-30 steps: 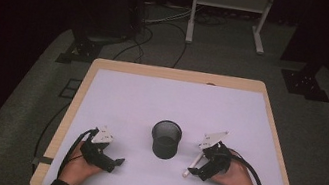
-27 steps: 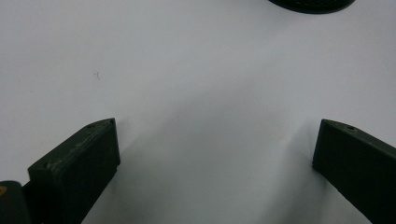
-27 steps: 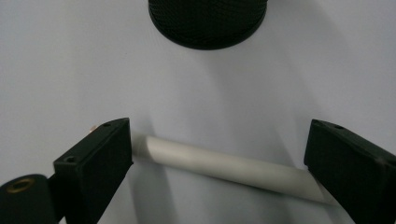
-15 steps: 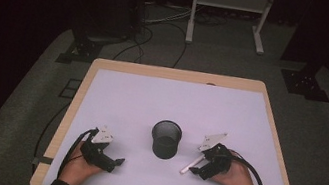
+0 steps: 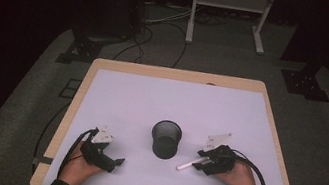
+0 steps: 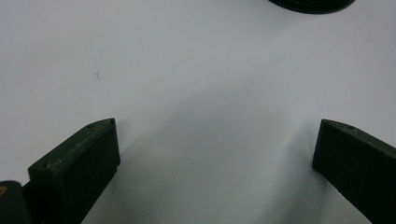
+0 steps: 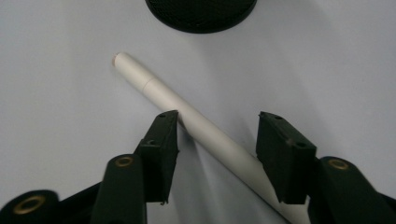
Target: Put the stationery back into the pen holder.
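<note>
Your right gripper (image 7: 217, 140) sits low over the counter (image 5: 151, 100), just right of the black mesh cup (image 5: 166, 138). Its jaws have just been closing and now stand half spread around a white pen (image 7: 187, 112). The pen lies flat and slantwise between them; one jaw touches its side, the other stands clear of it. The pen's capped end points toward the cup and stops just short of its base. Your left gripper (image 6: 215, 154) rests on the counter well to the left of the cup, jaws spread wide over bare white surface.
</note>
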Demonstrator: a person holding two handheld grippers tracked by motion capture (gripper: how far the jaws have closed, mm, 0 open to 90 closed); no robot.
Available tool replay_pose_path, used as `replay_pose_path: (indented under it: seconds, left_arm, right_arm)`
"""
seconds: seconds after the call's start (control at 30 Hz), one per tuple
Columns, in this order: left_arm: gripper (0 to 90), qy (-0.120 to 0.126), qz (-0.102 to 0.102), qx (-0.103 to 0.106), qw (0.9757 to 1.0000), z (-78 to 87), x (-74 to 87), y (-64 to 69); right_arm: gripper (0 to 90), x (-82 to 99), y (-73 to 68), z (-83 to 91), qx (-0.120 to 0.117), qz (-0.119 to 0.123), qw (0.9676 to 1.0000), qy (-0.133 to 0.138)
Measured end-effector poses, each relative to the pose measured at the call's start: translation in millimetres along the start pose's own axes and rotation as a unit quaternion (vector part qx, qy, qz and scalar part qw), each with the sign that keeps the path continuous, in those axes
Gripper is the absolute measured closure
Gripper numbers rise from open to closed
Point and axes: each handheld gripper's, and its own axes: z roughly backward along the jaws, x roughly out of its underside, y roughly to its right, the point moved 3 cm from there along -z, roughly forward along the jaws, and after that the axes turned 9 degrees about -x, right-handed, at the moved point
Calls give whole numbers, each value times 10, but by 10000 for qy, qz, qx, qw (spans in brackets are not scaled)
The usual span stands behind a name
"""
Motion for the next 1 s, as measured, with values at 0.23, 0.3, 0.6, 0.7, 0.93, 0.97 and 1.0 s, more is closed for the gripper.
replay_pose_path:
  seconds: [0.23, 0.3, 0.6, 0.7, 0.93, 0.97, 1.0]
  left_arm:
    - [0, -3, 0, 0, 10000, 0, 0, 0]
    - [0, -1, 1, 1, 10000, 0, 0, 0]
    - [0, -2, 1, 0, 10000, 0, 0, 0]
    - [0, -1, 1, 0, 10000, 0, 0, 0]
    - [0, 0, 1, 0, 10000, -1, 0, -1]
    - [0, -2, 1, 1, 10000, 0, 0, -1]
    - [0, -1, 2, 1, 10000, 0, 0, 0]
  right_arm:
    - [628, 31, 16, 44, 7, -45, 10000, -12]
    - [657, 40, 18, 57, 18, -51, 10000, -35]
    - [767, 88, 30, 110, 70, -112, 9999, -88]
    - [767, 109, 33, 131, 92, -137, 9998, -106]
    - [769, 203, 38, 213, 229, -303, 9992, -118]
    - [769, 223, 39, 229, 259, -325, 9991, -112]
    - [769, 252, 39, 251, 291, -344, 9989, -108]
